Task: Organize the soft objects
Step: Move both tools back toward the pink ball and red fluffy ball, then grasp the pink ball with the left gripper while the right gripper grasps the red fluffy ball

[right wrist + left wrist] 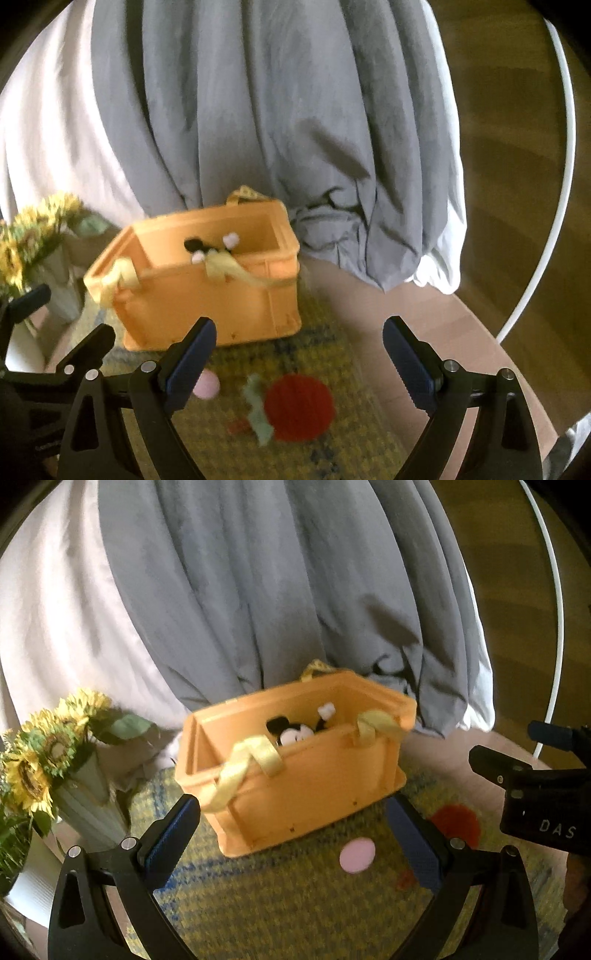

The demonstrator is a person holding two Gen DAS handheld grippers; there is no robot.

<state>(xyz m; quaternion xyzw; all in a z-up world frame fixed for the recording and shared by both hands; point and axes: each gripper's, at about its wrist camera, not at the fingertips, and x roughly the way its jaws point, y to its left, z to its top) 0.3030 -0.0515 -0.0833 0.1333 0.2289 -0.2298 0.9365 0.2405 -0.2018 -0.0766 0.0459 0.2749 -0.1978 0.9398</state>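
Note:
An orange plastic crate [310,775] [207,291] with pale yellow ribbon handles [243,771] stands on a yellow patterned mat [280,893] [332,450]. Inside it lies a black-and-white plush toy [291,731] [199,247]. In front of the crate, on the mat, lie a red knitted round piece [299,406] [456,821], a small pink soft ball [207,384] [357,856] and a green scrap [258,410]. My left gripper [295,834] is open just before the crate, nothing between its fingers. My right gripper [299,365] is open above the red piece.
A grey cover [277,590] [258,110] hangs over white bedding [55,620] behind the crate. A vase of sunflowers [55,760] [33,236] stands at the left. A white cable [554,609] [554,184] curves over the wooden floor at the right.

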